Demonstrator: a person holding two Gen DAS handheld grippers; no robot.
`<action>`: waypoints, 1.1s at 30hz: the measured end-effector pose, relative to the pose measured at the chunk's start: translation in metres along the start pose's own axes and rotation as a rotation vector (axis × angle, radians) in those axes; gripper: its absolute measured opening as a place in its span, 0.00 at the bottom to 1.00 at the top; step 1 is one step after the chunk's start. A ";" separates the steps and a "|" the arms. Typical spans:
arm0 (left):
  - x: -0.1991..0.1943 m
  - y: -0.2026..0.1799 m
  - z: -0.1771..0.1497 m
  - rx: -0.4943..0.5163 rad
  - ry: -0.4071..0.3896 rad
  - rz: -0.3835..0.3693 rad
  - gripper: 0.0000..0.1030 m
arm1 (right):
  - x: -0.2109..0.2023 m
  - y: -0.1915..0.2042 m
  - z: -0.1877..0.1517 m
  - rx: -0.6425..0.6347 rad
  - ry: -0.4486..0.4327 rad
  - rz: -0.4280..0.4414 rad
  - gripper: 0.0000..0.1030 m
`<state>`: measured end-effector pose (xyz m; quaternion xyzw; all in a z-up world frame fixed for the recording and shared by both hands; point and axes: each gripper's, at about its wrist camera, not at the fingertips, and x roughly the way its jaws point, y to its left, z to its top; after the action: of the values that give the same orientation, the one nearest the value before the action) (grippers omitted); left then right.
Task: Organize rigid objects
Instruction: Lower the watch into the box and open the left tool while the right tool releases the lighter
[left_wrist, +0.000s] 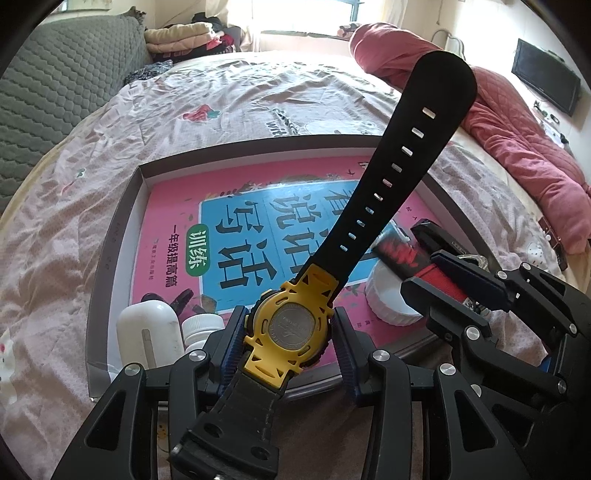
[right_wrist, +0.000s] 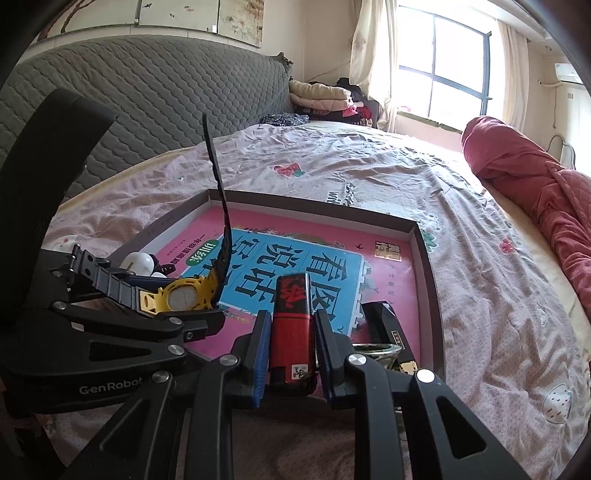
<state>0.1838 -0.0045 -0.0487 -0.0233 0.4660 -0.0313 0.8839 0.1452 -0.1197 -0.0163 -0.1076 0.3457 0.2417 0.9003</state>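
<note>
Bedroom, pink floral bedsheet (right_wrist: 369, 177). Nearest: left gripper (left_wrist: 290, 332) clamped on yellow-cased wristwatch with black rubber strap (left_wrist: 291, 328), strap standing up; right gripper (right_wrist: 290, 350) closed on red-and-black rectangular case (right_wrist: 290, 332). Both poised over near edge of shallow grey cardboard tray (right_wrist: 428, 258). Already inside: pink-and-blue workbook (left_wrist: 236, 229), white capsule case (left_wrist: 147, 332), white bottle (left_wrist: 201, 326), white round dish (left_wrist: 388, 299). Remaining: 2 held items to place.

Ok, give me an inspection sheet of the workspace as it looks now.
Surface: bed, pink patterned sheet.
Job's things: shallow box holding a pink workbook; yellow-and-black watch; red-and-black case.
Clutter: white bottle, white rounded container, white dish, all in the box.
Tongs: left tongs shut on the watch; right tongs shut on the case.
Cables: nothing seen.
Surroundings: grey headboard, red quilt, window.
</note>
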 end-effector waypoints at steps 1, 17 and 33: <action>0.000 0.001 0.000 -0.002 -0.001 -0.001 0.46 | 0.000 0.000 0.000 0.001 -0.002 0.000 0.23; -0.026 0.008 0.001 -0.038 -0.068 -0.039 0.56 | -0.023 -0.011 0.006 0.071 -0.081 -0.018 0.37; -0.081 0.025 0.001 -0.088 -0.179 -0.020 0.71 | -0.052 -0.018 0.007 0.158 -0.106 -0.088 0.53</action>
<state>0.1400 0.0267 0.0164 -0.0695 0.3858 -0.0175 0.9198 0.1249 -0.1518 0.0241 -0.0384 0.3105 0.1791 0.9328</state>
